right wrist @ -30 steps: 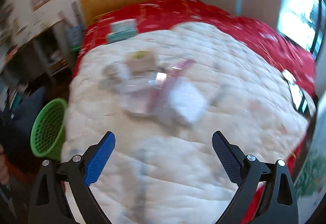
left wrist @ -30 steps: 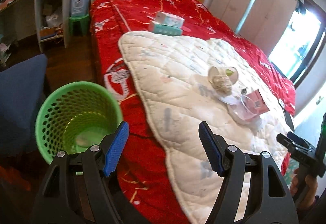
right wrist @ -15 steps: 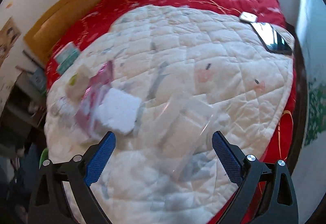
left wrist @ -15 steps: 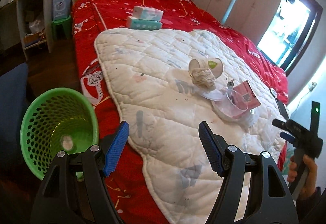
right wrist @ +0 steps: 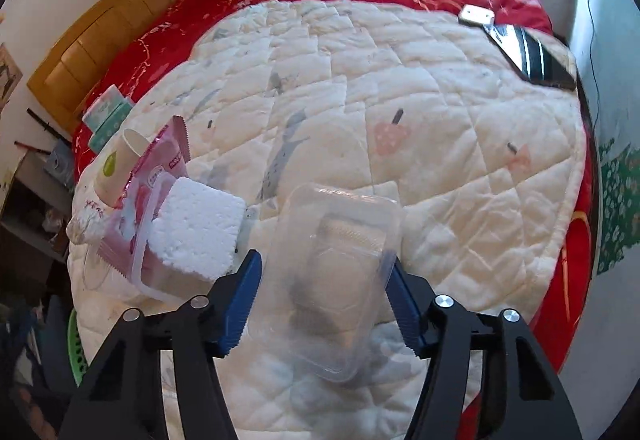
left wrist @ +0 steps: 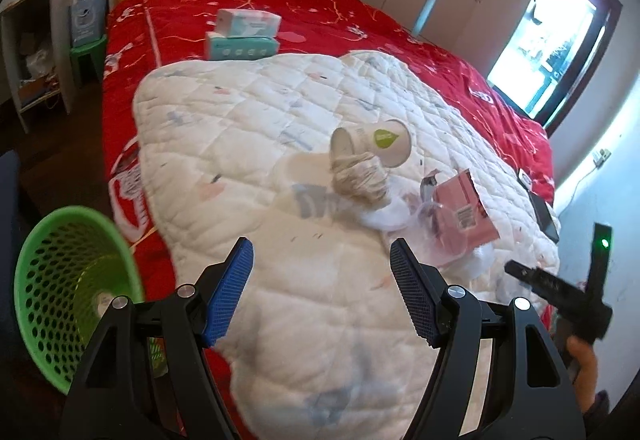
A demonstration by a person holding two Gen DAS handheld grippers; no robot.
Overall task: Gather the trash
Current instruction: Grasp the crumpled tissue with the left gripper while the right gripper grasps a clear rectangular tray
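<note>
The left hand-held gripper point(left wrist: 322, 290) hangs over the white quilt point(left wrist: 248, 128) on the bed, its blue pads wide apart with nothing between them. The green basket point(left wrist: 60, 280) stands on the floor by the bed, low on the left, and part of it is hidden behind the gripper's black arm. Something small and pale lies inside it, too blurry to name.

The trash sits in a bunch on the quilt. A paper cup point(left wrist: 374, 144) lies on its side with a crumpled paper ball point(left wrist: 360, 180) right in front of it. Next to them is a pink wrapper point(left wrist: 464, 208) with thin clear plastic around it that is hard to make out.

The right hand-held gripper point(right wrist: 322, 298) is partly closed around a clear plastic tray point(right wrist: 336, 276). The tray fills the gap between the blue pads, but its edges cover one pad, so maybe they only just touch it. A white foam block point(right wrist: 200, 228) lies just beside the tray, and it hides part of the pink wrapper. A dark tablet point(right wrist: 528, 56) lies at the far edge of the quilt.
</note>
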